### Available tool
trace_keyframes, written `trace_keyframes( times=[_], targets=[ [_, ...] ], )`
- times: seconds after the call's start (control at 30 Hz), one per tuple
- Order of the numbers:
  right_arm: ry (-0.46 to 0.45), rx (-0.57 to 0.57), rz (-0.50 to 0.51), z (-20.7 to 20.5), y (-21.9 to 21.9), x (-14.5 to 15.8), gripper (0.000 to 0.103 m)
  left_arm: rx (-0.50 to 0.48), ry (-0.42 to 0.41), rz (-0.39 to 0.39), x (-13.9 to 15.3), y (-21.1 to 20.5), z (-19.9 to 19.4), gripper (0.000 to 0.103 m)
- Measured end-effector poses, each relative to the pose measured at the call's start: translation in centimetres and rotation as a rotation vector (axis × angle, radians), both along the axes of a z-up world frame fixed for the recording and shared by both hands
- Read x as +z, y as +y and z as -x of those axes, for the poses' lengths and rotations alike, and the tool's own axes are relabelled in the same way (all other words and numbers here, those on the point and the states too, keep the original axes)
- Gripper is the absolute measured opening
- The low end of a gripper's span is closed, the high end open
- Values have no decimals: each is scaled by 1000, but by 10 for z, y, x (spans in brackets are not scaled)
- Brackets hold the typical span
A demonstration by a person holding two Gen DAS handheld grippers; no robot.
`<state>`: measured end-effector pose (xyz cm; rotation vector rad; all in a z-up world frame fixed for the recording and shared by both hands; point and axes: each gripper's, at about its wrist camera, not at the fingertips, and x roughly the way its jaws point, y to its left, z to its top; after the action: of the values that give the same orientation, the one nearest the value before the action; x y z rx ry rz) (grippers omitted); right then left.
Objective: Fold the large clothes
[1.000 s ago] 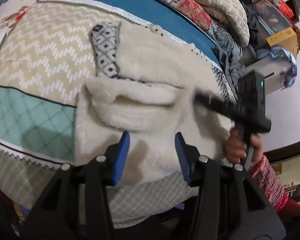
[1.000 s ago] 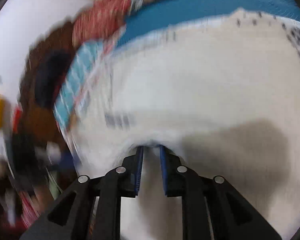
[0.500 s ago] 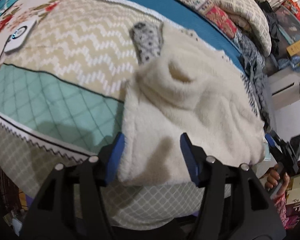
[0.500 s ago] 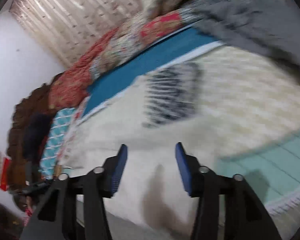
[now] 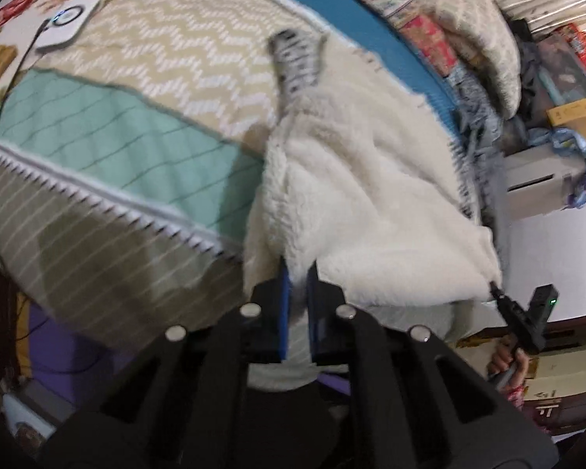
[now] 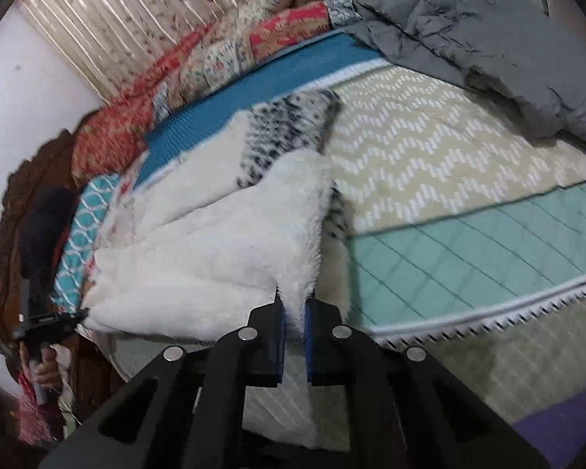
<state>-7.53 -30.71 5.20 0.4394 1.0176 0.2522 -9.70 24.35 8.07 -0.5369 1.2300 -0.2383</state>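
A large cream fleece garment (image 5: pixel 363 195) with a black-and-white patterned outer side (image 5: pixel 297 58) lies on the bed, folded over itself. My left gripper (image 5: pixel 297 273) is shut on its near left corner at the bed's edge. In the left wrist view the other gripper (image 5: pixel 496 287) pinches the garment's near right corner. In the right wrist view my right gripper (image 6: pixel 293 305) is shut on a near corner of the fleece garment (image 6: pixel 222 242), and the other gripper (image 6: pixel 78 314) grips the far left corner. The edge between them hangs lifted off the bed.
The bed is covered by a quilt (image 5: pixel 144 78) with chevron, teal and striped bands. A white device with a cable (image 5: pixel 68 23) lies at its far left. Pillows and folded blankets (image 6: pixel 222 51) are piled at the head, and a grey blanket (image 6: pixel 500 47) lies at right.
Both grippers were open half a second ago and are now shut on the garment's near corners. The near edge has been pulled toward me and raised.
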Motion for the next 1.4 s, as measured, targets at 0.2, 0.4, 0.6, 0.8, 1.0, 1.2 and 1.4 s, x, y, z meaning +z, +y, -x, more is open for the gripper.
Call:
trace_keyframes(
  times=[0.2, 0.4, 0.6, 0.8, 1.0, 1.2, 1.4],
  targets=[
    [86, -64, -60, -2, -6, -57, 37, 35, 118, -70, -52, -10, -8, 12],
    [-70, -102, -29, 9, -30, -7, 53, 42, -92, -133, 15, 7, 8, 15],
    [-141, 25, 6, -30, 14, 13, 58, -111, -241, -157, 46, -36, -13, 14],
    [-60, 97, -68, -89, 40, -29, 58, -194, -168, -249, -7, -85, -69, 15],
    [0, 98, -60, -109, 37, -58, 57, -139, -48, -260, -55, -61, -92, 4],
    [-97, 226, -46, -111, 22, 11, 58, -193, -160, -284, 12, -50, -86, 5],
    [-206, 250, 65, -209, 37, 60, 75, -151, -291, -362, 71, -72, -178, 61]
  ],
)
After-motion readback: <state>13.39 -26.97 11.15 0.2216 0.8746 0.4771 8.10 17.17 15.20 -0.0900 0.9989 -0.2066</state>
